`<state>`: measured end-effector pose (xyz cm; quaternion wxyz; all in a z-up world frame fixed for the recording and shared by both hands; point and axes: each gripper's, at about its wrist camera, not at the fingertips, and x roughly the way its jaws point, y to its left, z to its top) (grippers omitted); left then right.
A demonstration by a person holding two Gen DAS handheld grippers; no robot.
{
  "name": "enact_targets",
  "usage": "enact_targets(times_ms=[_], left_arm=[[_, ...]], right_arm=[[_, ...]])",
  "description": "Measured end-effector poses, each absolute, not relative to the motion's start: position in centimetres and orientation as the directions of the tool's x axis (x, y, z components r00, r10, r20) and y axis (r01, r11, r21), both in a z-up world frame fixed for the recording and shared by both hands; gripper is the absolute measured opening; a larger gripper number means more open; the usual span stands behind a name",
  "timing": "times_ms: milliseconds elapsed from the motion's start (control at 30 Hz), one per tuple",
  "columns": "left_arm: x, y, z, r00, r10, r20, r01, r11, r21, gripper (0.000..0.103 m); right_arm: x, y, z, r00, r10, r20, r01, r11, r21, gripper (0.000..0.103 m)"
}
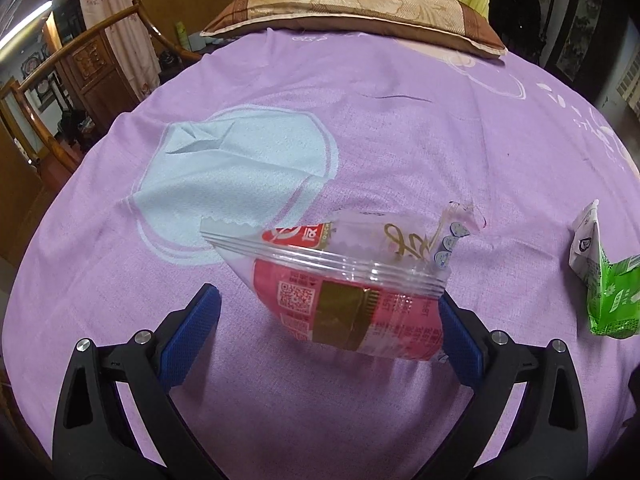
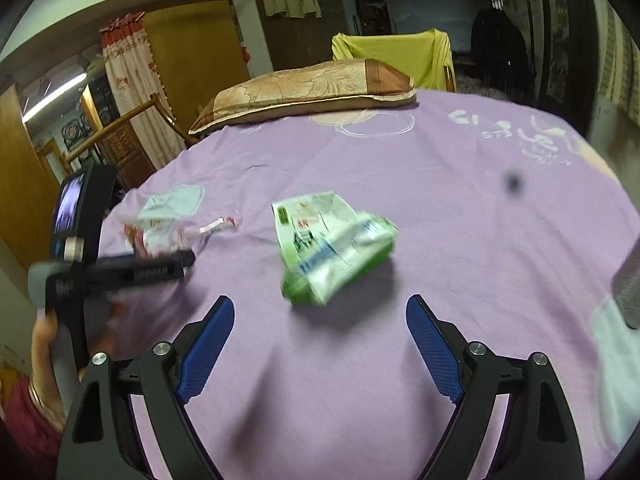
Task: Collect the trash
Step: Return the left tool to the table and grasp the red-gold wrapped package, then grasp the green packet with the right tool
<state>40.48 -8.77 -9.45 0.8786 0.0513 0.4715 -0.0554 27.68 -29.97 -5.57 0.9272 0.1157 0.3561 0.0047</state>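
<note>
A red and clear plastic wrapper [image 1: 340, 292] lies on the purple bed sheet [image 1: 360, 140]. My left gripper [image 1: 330, 304] is open, its blue pads on either side of the wrapper's near end; the right pad is close to the wrapper's edge. A crushed green and white carton [image 1: 600, 276] lies to the right. In the right wrist view the carton [image 2: 332, 248] lies just ahead of my open, empty right gripper [image 2: 320, 320]. The left gripper [image 2: 120, 268] and the wrapper [image 2: 160, 234] show at the left there.
A brown and gold pillow [image 1: 352, 8] lies at the far end of the bed. A wooden chair [image 1: 80, 68] stands to the left. A yellow-covered chair [image 2: 400, 56] stands behind the pillow. A dark object [image 2: 630, 280] hangs at the right edge.
</note>
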Motion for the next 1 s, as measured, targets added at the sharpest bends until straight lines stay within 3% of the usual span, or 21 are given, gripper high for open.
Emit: enact_targets(times_ms=[100,200,267,300,333,500,600,633,800,1000], left_arm=[[40.4,-8.7,-9.4,0.550,-0.049,-0.834,0.145,0.989,0.037,0.098],[40.4,-8.7,-9.4,0.550,-0.049,-0.834,0.146,0.989,0.038,0.098],[40.4,-8.7,-9.4,0.550,-0.049,-0.834,0.146,0.989,0.038,0.098],[40.4,-8.7,-9.4,0.550,-0.050,-0.834,0.146,0.989,0.037,0.098],[40.4,-8.7,-9.4,0.549,-0.051,-0.834,0.146,0.989,0.036,0.098],[40.5,-8.6,-9.2,0.542,-0.064,-0.838,0.154,0.988,0.024,0.097],[40.5,-8.3,-9.0,0.542,-0.095,-0.835,0.164,0.986,-0.006,0.097],[40.5,-8.2,-8.9,0.544,-0.102,-0.833,0.165,0.986,-0.013,0.097],[40.3,-8.0,-8.2,0.570,-0.135,-0.811,0.173,0.984,-0.043,0.097],[40.0,-8.4,-7.6,0.597,-0.143,-0.789,0.187,0.982,-0.036,0.097]], right_arm=[[29.7,-30.0,-5.5,0.742,0.114,-0.661,0.095,0.958,0.272,0.087],[31.4,-30.3,-6.0,0.736,0.050,-0.675,0.146,0.962,0.230,0.085],[31.4,-31.1,-6.2,0.727,-0.057,-0.685,0.205,0.969,0.137,0.052],[31.2,-31.9,-6.1,0.725,-0.098,-0.682,0.233,0.966,0.108,0.030],[30.9,-32.8,-5.9,0.723,-0.119,-0.680,0.259,0.960,0.108,0.029],[29.7,-37.0,-5.9,0.726,-0.011,-0.688,0.291,0.911,0.292,0.031],[29.4,-36.9,-6.1,0.726,0.001,-0.688,0.289,0.907,0.307,0.058],[29.4,-36.8,-6.0,0.729,-0.001,-0.685,0.289,0.907,0.306,0.061],[29.2,-36.2,-5.7,0.733,-0.022,-0.680,0.285,0.918,0.277,0.068],[29.4,-36.3,-6.2,0.719,-0.003,-0.695,0.287,0.913,0.292,0.069]])
